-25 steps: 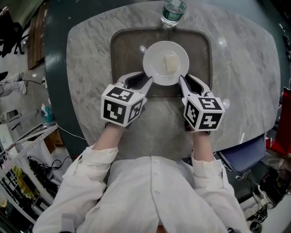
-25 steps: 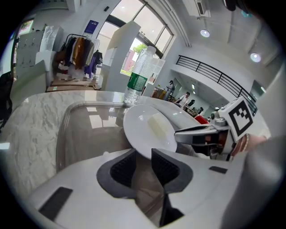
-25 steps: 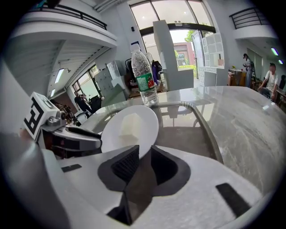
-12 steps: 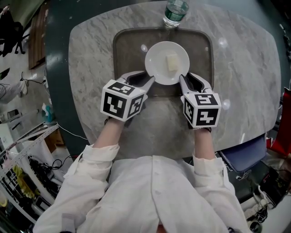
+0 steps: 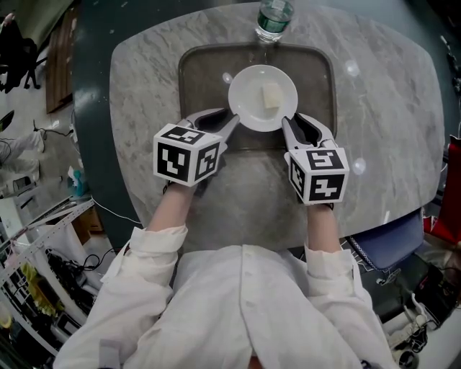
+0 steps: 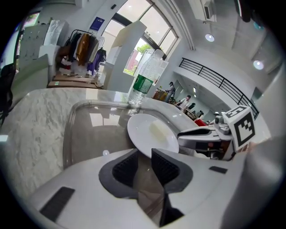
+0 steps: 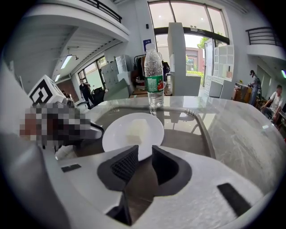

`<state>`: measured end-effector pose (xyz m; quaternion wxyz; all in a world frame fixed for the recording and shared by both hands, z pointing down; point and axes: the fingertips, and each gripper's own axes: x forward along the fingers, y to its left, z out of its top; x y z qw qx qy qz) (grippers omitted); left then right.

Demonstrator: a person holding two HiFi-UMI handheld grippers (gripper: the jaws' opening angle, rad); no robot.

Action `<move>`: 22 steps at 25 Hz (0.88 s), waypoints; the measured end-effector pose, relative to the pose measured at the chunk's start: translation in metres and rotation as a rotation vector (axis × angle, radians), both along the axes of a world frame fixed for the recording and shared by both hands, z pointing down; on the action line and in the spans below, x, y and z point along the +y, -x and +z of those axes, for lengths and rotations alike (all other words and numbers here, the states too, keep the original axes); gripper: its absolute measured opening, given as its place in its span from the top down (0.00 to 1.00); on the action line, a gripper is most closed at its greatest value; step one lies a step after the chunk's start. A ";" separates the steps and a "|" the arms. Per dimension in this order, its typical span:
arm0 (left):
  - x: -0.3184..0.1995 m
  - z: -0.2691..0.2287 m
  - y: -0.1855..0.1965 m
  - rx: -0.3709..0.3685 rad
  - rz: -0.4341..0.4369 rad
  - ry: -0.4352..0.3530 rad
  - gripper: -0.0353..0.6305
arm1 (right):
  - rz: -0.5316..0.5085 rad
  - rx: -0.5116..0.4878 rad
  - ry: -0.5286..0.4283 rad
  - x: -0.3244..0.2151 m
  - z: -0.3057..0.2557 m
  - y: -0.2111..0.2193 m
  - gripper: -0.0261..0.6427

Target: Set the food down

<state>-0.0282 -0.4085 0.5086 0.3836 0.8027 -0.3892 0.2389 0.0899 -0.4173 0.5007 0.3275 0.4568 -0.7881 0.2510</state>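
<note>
Bright daylight, fisheye-warped dark edges

The head view's top edge cuts off the upper part of the water bottle [image 5: 274,18]. In both gripper views the near rim of the white plate [image 6: 140,129] disappears behind the jaws. The pale piece of food [image 5: 271,96] is too featureless to identify

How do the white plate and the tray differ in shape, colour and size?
The plate is round, the tray rectangular with rounded corners. The plate is white, the tray dark brown. The plate is smaller and sits within the tray's outline. The plate holds a pale piece of food; the tray holds the plate. Both have a raised rim.
</note>
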 end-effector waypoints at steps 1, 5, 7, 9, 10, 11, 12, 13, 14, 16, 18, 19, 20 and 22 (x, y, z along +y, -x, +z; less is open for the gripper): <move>0.000 -0.001 0.002 -0.010 0.002 -0.006 0.80 | 0.003 -0.007 -0.008 0.001 -0.003 0.000 0.87; 0.007 -0.009 0.008 -0.028 -0.007 -0.041 0.80 | 0.009 -0.015 -0.050 0.006 -0.015 -0.004 0.87; 0.014 -0.019 0.009 -0.015 -0.011 -0.067 0.80 | 0.013 -0.024 -0.077 0.012 -0.026 -0.006 0.87; 0.024 -0.027 0.009 0.000 -0.009 -0.093 0.80 | 0.016 -0.031 -0.106 0.022 -0.037 -0.010 0.87; 0.029 -0.032 0.009 0.006 -0.009 -0.104 0.80 | 0.019 -0.037 -0.118 0.028 -0.043 -0.012 0.87; 0.036 -0.037 0.008 0.013 -0.009 -0.117 0.81 | 0.022 -0.045 -0.128 0.036 -0.048 -0.013 0.87; 0.044 -0.043 0.008 0.021 -0.010 -0.132 0.82 | 0.026 -0.056 -0.136 0.044 -0.052 -0.015 0.87; 0.053 -0.049 0.007 0.027 -0.010 -0.150 0.82 | 0.031 -0.067 -0.145 0.054 -0.057 -0.017 0.87; 0.061 -0.055 0.007 0.031 -0.013 -0.171 0.83 | 0.036 -0.076 -0.155 0.063 -0.061 -0.020 0.87; 0.073 -0.068 0.006 0.037 -0.030 -0.218 0.83 | 0.038 -0.088 -0.179 0.080 -0.069 -0.024 0.87; 0.084 -0.083 0.004 0.047 -0.047 -0.256 0.84 | 0.032 -0.091 -0.203 0.095 -0.079 -0.027 0.87; 0.091 -0.091 0.002 0.053 -0.050 -0.274 0.84 | 0.028 -0.093 -0.213 0.103 -0.084 -0.028 0.87; 0.098 -0.100 0.000 0.062 -0.050 -0.293 0.84 | 0.024 -0.099 -0.222 0.111 -0.090 -0.028 0.87; 0.113 -0.119 -0.006 0.093 -0.042 -0.344 0.84 | 0.015 -0.126 -0.249 0.126 -0.104 -0.028 0.87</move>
